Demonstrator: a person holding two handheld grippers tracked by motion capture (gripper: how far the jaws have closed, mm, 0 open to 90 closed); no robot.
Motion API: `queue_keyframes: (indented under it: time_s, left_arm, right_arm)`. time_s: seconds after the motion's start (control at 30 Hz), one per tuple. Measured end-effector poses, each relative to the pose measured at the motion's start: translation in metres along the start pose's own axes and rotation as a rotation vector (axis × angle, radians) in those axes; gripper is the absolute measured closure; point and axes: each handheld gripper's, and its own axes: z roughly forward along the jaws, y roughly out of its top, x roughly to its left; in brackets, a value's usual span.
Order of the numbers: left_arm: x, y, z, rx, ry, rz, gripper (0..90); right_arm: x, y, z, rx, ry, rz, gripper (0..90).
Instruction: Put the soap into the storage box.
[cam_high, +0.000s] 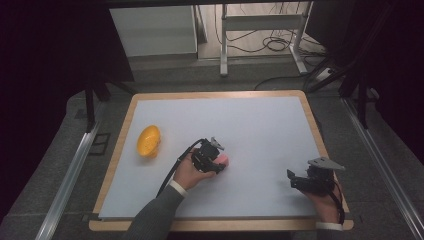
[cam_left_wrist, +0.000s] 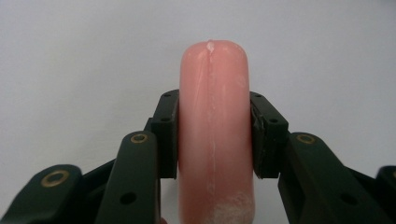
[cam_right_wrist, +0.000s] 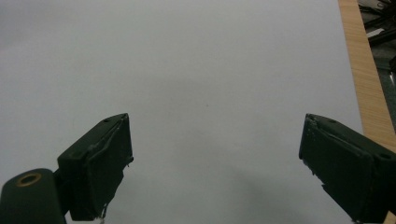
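A pink sausage-shaped object (cam_left_wrist: 214, 135) stands between the pads of my left gripper (cam_left_wrist: 214, 140), and both pads press on its sides. From above, the same pink object (cam_high: 222, 160) peeks out at the tip of the left gripper (cam_high: 216, 162) near the middle of the white table top (cam_high: 260, 130). My right gripper (cam_high: 295, 181) rests low at the right front of the table. Its jaws (cam_right_wrist: 215, 158) stand wide apart over bare white surface with nothing between them. A yellow-orange rounded object (cam_high: 148, 141) lies at the table's left.
The white top has a wooden rim (cam_high: 312, 117) that also shows at the right gripper view's upper right as a wooden edge (cam_right_wrist: 362, 65). Beyond the table stand a white frame (cam_high: 260, 30), loose cables (cam_high: 272, 45) and dark floor. Metal rails (cam_high: 70, 170) run along both sides.
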Motion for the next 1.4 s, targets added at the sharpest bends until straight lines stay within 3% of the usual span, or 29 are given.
queue_keyframes:
  time_s: [0.27,0.97,1.4]
  left_arm:
    - [0.004,-0.001,-0.019,-0.057,0.003,-0.013,60.3]
    - [0.01,-0.006,-0.031,-0.092,0.012,-0.017,60.3]
    - [0.016,-0.019,-0.056,-0.139,0.034,-0.028,60.3]
  right_arm:
    - [0.001,0.0,0.0,0.003,-0.001,-0.004,9.2]
    - [0.0,-0.001,0.001,0.006,-0.005,-0.004,9.2]
    - [0.003,-0.003,-0.001,0.008,-0.003,-0.017,9.2]
